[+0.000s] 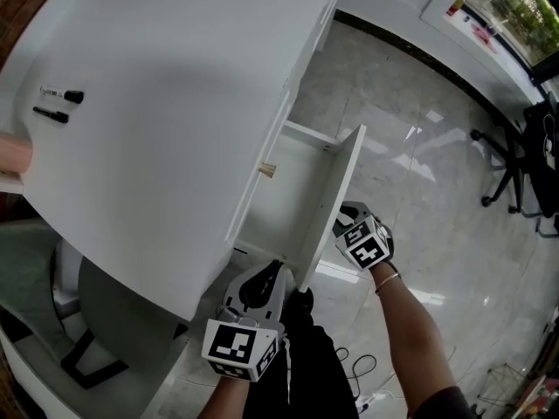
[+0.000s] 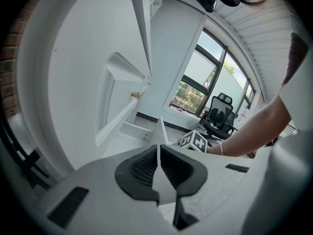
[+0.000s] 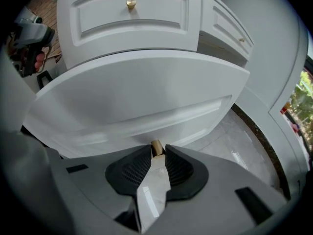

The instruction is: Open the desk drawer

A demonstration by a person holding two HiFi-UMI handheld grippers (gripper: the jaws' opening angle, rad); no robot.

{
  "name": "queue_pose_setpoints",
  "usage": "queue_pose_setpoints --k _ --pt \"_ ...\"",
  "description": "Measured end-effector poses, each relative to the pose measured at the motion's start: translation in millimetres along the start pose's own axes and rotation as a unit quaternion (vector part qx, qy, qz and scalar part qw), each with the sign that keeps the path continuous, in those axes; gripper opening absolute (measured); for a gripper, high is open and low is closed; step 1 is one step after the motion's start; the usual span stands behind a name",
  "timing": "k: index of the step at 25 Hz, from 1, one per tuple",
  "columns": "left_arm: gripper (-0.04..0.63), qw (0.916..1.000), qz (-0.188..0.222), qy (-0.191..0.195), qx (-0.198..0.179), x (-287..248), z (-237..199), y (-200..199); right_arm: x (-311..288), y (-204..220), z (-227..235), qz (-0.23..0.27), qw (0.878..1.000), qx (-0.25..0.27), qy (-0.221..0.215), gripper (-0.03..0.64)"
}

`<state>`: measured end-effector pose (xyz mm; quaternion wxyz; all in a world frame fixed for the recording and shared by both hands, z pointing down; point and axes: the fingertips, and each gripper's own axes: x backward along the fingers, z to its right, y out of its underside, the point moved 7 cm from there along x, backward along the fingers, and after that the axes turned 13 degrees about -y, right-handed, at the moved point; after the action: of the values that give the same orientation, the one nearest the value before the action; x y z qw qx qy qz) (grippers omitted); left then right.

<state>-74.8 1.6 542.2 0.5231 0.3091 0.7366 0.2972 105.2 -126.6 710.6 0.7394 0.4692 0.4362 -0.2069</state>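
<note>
- Head view shows the white drawer (image 1: pixel 293 195) standing open, jutting from the edge of the white bench (image 1: pixel 166 103) toward 4 o'clock, with its front panel (image 1: pixel 336 190) seen nearly edge-on.
- Right gripper (image 1: pixel 349 225) sits at 4 o'clock of that front panel. In the right gripper view its jaws (image 3: pixel 157 153) are closed on the small brass knob (image 3: pixel 156 147) of the drawer front (image 3: pixel 142 97), with the knob caught between the tips.
- Left gripper (image 1: pixel 272 278) hovers at 6 o'clock of the drawer, by the near end of the front panel. In the left gripper view its jaws (image 2: pixel 158 153) are closed to a thin slit with nothing between them.
- Another drawer (image 3: pixel 132 13) at 12 o'clock in the right gripper view is shut and carries a second brass knob (image 3: pixel 131 4).
- Two black markers (image 1: pixel 65 96) lie on the bench at 9 o'clock in the head view.
- An office chair (image 1: pixel 515 168) stands on the floor at 3 o'clock, well apart from the drawer.
</note>
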Motion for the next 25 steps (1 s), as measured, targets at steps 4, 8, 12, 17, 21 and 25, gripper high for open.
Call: queue_pose_setpoints --k 4,8,12,17,21,25 --pt "0.026 1.0 -0.004 0.003 -0.008 0.6 5.7 1.1 9.7 13.9 -0.7 0.006 1.0 -0.017 0.025 0.08" --pt "0.026 0.9998 -0.005 0.008 -0.017 2.9 13.3 1.3 25.6 37.1 -7.5 0.004 0.998 -0.046 0.048 0.04" --pt "0.026 0.9996 -0.009 0.012 -0.025 7.6 23.2 1.2 53.9 51.2 -22.7 0.059 0.99 -0.114 0.063 0.023" --pt "0.026 0.9992 -0.01 0.012 -0.037 14.6 35.4 -3.7 86.2 55.6 -51.6 0.117 0.976 -0.17 0.064 0.018" --pt "0.026 0.9989 -0.009 0.013 -0.044 21.7 45.1 -10.3 115.0 45.9 -70.2 0.161 0.968 -0.18 0.065 0.014" --pt "0.026 0.9987 -0.01 0.014 -0.048 29.4 54.1 -19.1 149.6 27.5 -85.3 0.205 0.959 -0.182 0.071 0.012"
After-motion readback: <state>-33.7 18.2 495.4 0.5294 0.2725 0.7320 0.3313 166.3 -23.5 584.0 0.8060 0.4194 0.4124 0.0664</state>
